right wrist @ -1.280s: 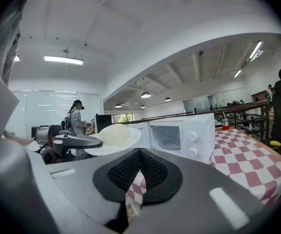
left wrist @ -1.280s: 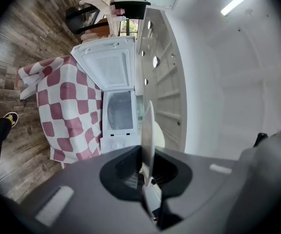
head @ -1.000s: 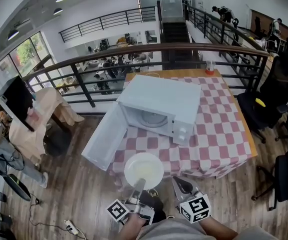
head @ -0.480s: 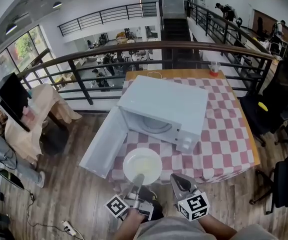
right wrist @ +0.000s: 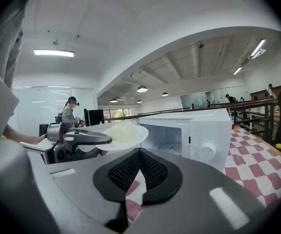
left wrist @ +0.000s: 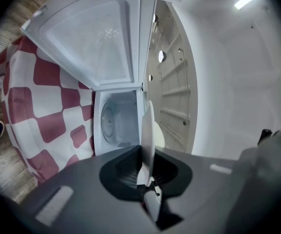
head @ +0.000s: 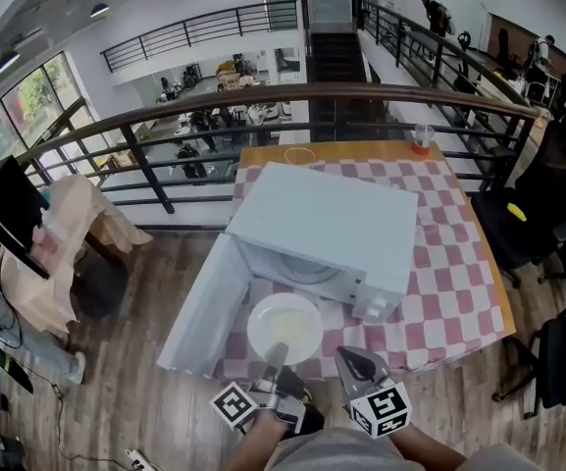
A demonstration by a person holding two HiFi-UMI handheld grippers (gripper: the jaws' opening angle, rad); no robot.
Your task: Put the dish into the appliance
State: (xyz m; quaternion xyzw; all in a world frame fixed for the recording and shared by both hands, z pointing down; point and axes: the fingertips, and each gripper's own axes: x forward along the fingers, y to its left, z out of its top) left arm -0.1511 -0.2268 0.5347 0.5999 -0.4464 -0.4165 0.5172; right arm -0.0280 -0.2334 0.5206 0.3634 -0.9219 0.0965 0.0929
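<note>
Left gripper point(head: 276, 351) was clamped on the dish's point(head: 284, 328) near rim, dish flat and ahead of the fingers point(head: 272, 364). The open microwave point(head: 334, 226) lay straight beyond its far edge. Right gripper point(head: 358, 364) sat alongside, closed and empty.

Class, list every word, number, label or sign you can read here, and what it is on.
No readable text anywhere.
Cubes on left tool and right tool: square marker patterns, not words.
Microwave panel: any print too small to read.
Dish: blank.

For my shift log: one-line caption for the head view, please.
Left gripper holds a white plate by its rim before the open microwave on the checkered table.
</note>
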